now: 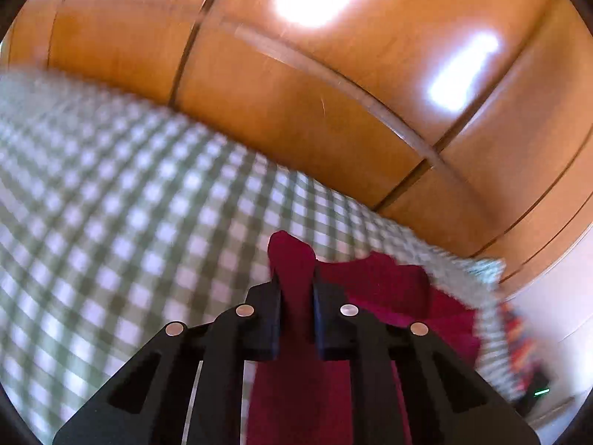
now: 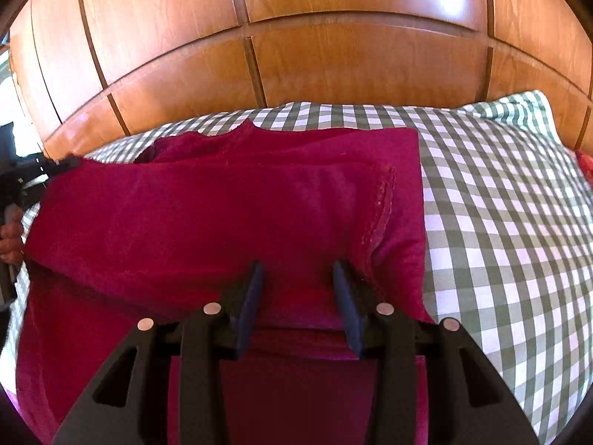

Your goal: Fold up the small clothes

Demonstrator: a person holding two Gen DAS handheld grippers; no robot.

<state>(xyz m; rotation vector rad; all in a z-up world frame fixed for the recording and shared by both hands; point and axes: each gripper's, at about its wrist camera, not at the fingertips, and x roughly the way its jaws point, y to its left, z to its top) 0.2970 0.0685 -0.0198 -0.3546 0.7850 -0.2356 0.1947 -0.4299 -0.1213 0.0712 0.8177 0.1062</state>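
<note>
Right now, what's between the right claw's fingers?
A fold of the red garment sits between the right claw's open fingers, seen in the right wrist view.

I see open checked cover (image 2: 500, 222) to the right of the red garment (image 2: 222, 215), bare and free to cross. Straight ahead the wooden panelling (image 2: 333, 66) walls off the far edge (no way through there). In the left wrist view the cover (image 1: 111, 204) lies bare to the left, blurred
</note>
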